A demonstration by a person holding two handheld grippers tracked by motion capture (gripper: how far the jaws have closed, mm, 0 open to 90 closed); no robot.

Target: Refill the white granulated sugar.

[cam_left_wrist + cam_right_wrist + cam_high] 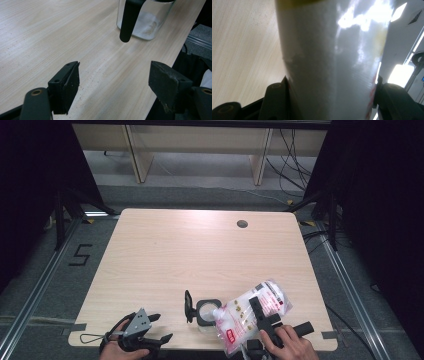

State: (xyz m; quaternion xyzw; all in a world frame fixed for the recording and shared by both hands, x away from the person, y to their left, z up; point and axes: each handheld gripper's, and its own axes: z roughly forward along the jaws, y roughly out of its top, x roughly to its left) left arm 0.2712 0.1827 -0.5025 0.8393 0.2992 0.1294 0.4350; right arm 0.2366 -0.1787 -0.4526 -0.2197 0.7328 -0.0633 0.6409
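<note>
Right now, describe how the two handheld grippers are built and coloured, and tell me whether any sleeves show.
Both are black two-jaw tools. The left gripper carries a grey three-cornered plate on top, and a thin black cable loop trails beside it. Its jaws end in blocky black pads, worn at the edges, with brass-coloured pivot eyelets. The right gripper has a black bar handle. No sleeves show on either hand.

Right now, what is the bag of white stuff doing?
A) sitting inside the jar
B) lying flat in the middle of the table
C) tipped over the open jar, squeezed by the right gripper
C: the right gripper clamps the clear bag, whose lower end tilts down onto the mouth of the open glass jar.
</note>
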